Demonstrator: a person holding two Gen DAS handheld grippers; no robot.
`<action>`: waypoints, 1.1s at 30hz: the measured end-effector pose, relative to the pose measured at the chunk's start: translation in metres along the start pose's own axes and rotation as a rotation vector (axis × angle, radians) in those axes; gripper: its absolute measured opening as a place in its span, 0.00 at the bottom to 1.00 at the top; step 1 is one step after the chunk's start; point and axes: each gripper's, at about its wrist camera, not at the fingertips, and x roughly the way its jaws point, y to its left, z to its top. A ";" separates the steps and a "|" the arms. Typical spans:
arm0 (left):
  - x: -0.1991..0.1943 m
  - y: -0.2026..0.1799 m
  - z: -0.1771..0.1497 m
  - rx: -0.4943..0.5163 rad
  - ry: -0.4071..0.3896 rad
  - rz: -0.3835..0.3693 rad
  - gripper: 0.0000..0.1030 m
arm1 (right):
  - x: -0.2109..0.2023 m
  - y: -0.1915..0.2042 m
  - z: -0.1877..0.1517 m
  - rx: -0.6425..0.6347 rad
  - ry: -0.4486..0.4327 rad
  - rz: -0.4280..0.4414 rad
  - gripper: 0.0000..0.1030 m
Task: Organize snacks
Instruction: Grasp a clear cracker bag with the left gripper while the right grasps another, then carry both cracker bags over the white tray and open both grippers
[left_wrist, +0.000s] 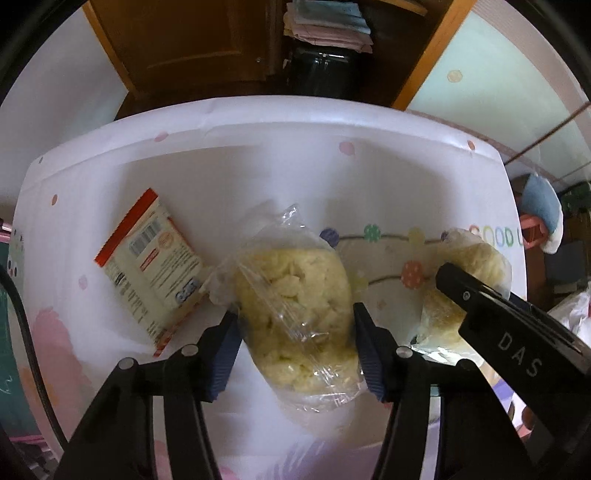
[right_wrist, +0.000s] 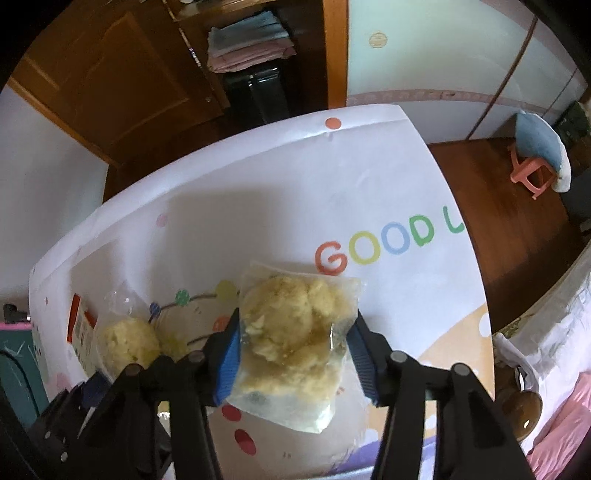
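Observation:
A clear bag of pale yellow chips lies on the white tablecloth, between the blue pads of my left gripper, whose jaws are wide and just touch its sides. A red and white snack packet lies to its left, face down. My right gripper is shut on a second clear bag of yellow snacks and holds it over the table. That bag and the right gripper's finger also show at the right of the left wrist view. The chips bag and the packet show at the left of the right wrist view.
The tablecloth carries coloured dots and "GOOD L" lettering. The table's far edge and right edge drop to a wooden floor. A pink stool with a blue cushion stands at the right. A dark wooden cabinet stands behind the table.

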 end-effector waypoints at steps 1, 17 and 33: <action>-0.002 0.001 -0.003 0.006 0.003 0.002 0.54 | -0.002 0.001 -0.003 -0.006 0.005 0.006 0.48; -0.146 0.061 -0.061 0.112 -0.117 0.042 0.54 | -0.121 0.025 -0.068 -0.147 -0.083 0.162 0.47; -0.302 0.110 -0.196 0.157 -0.279 0.013 0.54 | -0.259 0.050 -0.187 -0.352 -0.208 0.311 0.47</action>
